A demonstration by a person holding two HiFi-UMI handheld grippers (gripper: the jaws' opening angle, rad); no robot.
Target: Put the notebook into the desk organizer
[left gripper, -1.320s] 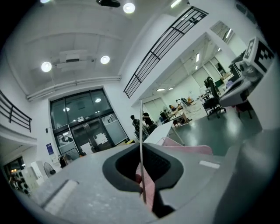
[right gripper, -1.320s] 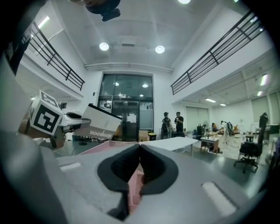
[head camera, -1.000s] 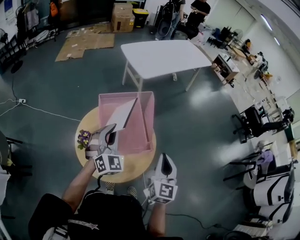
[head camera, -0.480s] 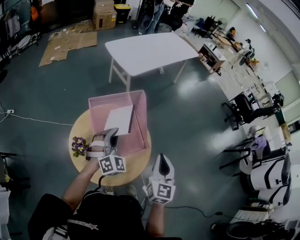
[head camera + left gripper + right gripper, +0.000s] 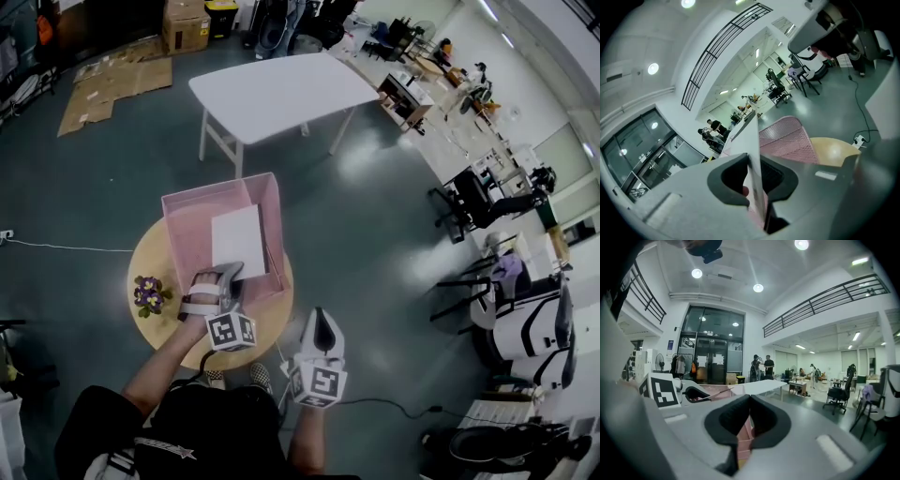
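Left tongs [image 5: 228, 274]: they are reaching over the near wall of the desk organizer [image 5: 187, 220] and pointing slightly downward. They have just been easing apart. The notebook's near edge is standing between them, and the pads are lying against both its faces.
Notebook [image 5: 238, 241]: it is sitting inside the organizer toward its right side, with its white cover facing up and its near end resting in the left tongs.
Desk organizer: this pink mesh box is standing open-topped on the round wooden counter [image 5: 267, 323] and taking up its far half.
Right tongs [image 5: 320, 317]: they are hanging just off the counter's near right edge, pressed together with nothing between them, apart from the notebook.
Flowers [image 5: 148, 294]: a small purple bunch is sitting at the counter's left edge, just beside the left hand.
Room: a white table [image 5: 272, 89] is standing beyond the counter, and flattened cardboard [image 5: 112, 84] is lying on the floor farther off.
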